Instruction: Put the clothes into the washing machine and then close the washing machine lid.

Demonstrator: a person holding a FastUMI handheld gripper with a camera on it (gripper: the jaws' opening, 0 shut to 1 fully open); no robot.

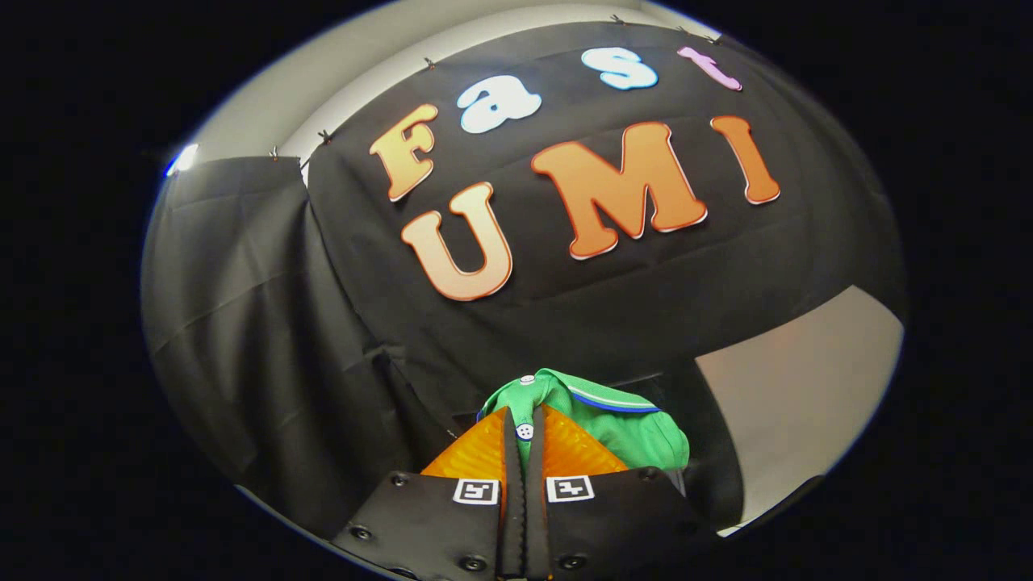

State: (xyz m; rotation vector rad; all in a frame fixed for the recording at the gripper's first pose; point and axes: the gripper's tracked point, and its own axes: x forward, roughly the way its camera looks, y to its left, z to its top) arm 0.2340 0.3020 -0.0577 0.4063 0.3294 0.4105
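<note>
Black gripper (pixel 524 440) body w/ screws, square markers

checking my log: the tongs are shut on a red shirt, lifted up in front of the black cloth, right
Not quite: the shirt is green, not red. The gripper view shows the tongs shut on it, lifted up in front of the black cloth.

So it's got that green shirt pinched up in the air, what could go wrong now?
The gripper pinches just a thin fold of the green shirt near its buttons, so the cloth might slip free. Most of the shirt bunches beyond the fingers, blocking the view ahead, so aiming at the machine could be harder.
</note>
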